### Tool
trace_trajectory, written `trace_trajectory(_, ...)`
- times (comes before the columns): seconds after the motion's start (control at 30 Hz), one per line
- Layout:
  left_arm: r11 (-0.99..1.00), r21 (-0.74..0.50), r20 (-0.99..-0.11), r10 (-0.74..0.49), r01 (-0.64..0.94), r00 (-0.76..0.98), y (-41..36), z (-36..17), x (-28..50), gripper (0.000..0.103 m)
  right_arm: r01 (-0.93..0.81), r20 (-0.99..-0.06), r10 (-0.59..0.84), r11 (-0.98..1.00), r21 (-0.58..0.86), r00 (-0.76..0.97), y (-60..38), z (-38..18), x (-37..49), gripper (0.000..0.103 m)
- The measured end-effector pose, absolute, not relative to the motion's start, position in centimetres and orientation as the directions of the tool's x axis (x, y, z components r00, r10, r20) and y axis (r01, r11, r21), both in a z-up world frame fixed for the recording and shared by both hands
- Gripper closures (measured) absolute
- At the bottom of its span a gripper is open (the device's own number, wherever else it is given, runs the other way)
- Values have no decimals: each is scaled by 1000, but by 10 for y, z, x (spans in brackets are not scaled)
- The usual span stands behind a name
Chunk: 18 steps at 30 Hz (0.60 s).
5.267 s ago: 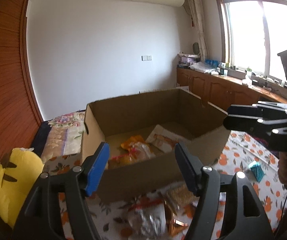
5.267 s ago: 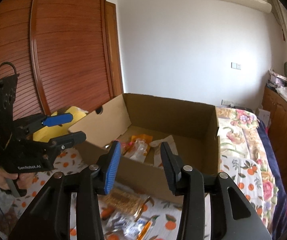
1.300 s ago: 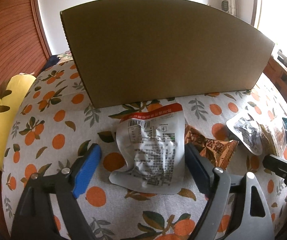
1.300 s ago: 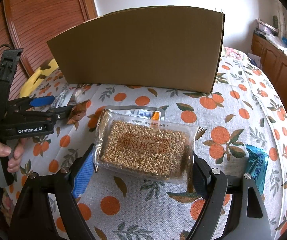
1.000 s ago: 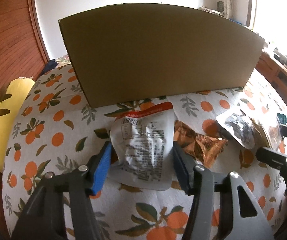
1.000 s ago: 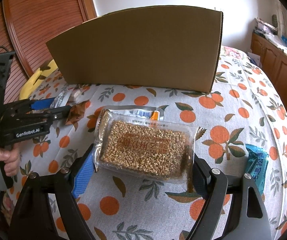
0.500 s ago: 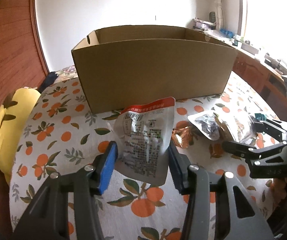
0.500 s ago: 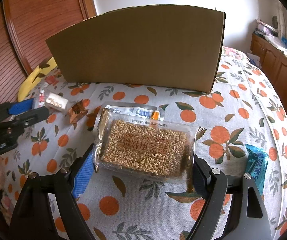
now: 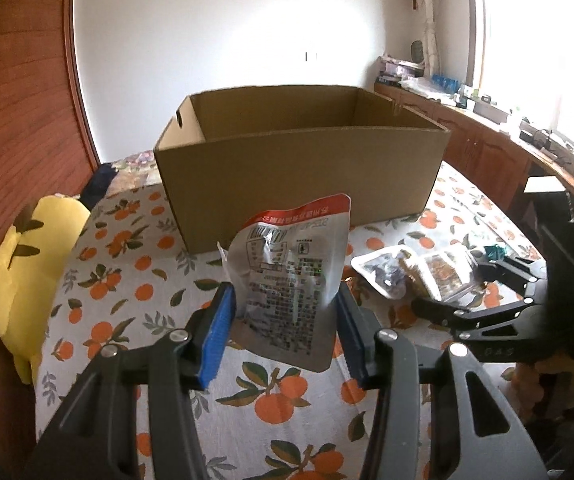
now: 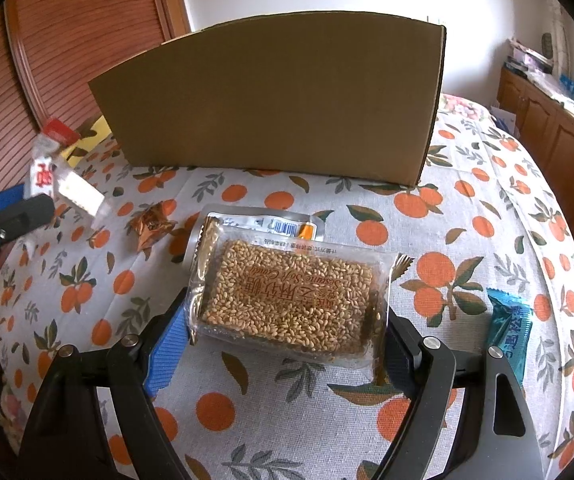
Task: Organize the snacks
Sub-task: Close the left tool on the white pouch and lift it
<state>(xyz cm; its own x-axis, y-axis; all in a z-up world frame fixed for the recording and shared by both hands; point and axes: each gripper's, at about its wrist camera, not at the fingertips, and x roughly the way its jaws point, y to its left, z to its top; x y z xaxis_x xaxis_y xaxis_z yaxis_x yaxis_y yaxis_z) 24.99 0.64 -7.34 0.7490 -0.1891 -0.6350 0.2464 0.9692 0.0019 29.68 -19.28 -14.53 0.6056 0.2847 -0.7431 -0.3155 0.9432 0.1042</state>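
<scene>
Two snacks are in hand: my left fingers [image 9: 283,330] pinch the silver pouch [image 9: 291,284] short of the cardboard box [image 9: 299,160]; my right fingers [image 10: 287,340] bracket the sesame candy pack [image 10: 291,300] on the surface [image 10: 487,216]; others wait.

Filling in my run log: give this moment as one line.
left gripper: shut on silver pouch, lifted | right gripper: around sesame bar, resting on table | box: ahead

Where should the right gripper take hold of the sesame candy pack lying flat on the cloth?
Grip the sesame candy pack across its two short ends, coming down from the near side. It lies flat with its long axis crosswise, and the right gripper already straddles those ends. The firm block gives the pads more to press on than the thin foil seams.
</scene>
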Motion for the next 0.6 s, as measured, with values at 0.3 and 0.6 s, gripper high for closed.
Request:
trace_trajectory(0.3, 962, -4, -607, -218, 272, 764, -2, -62, 243, 55, -319, -690, 298, 942, 102, 660, -201, -130, 289, 19)
trace_trajectory(0.6, 960, -17, -576, -239, 281, 782, 1, -47, 253, 55, -346, -641, 315, 935, 81, 700, -202, -95, 286, 19)
